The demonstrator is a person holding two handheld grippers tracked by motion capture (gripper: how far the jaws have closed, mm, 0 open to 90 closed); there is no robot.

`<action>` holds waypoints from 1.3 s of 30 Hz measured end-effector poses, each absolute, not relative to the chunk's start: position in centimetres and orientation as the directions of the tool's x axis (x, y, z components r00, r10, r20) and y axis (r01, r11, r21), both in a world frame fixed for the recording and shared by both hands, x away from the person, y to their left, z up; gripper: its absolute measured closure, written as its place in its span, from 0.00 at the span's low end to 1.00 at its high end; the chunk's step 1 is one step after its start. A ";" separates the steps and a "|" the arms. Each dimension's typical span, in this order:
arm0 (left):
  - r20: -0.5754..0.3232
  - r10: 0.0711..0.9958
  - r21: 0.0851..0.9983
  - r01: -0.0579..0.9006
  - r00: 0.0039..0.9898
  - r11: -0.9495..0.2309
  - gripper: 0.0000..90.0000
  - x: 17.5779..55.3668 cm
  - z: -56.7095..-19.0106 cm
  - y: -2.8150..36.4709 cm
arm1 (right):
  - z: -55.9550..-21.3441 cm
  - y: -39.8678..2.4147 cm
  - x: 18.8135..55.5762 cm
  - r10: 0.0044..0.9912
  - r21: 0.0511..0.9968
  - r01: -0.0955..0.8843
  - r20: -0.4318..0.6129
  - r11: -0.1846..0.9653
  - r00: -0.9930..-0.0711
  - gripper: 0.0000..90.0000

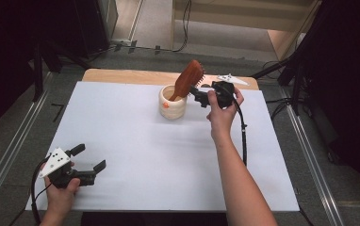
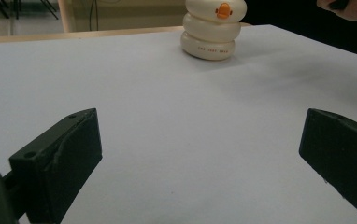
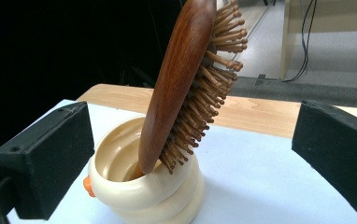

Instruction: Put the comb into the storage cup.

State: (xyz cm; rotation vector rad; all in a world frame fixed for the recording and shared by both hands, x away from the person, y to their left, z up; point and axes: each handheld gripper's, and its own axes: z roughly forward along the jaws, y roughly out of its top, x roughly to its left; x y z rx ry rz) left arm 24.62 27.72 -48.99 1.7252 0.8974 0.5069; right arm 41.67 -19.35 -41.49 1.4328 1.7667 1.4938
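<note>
Hairbrush (image 1: 188, 80) stands handle-down in cream ringed cup (image 1: 172, 102), head leaning toward 1 o'clock, at tabletop's (image 1: 135, 155) 12 o'clock side. Placement looks done. Right gripper (image 1: 198, 97) just beside cup at its 3 o'clock, jaws spread wide, nothing between pads; brush free of grip. Left gripper (image 1: 88, 157) idle at tabletop's 7 o'clock corner, jaws apart, empty. Remaining, likely: pull right hand clear; check brush doesn't tip cup.
</note>
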 end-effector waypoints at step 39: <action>-0.087 0.773 0.939 0.311 0.628 -0.148 0.00 24.5 -49.0 27.6 | -42.6 -24.3 34.4 0.891 0.945 0.323 0.192 -0.055 -0.410 0.00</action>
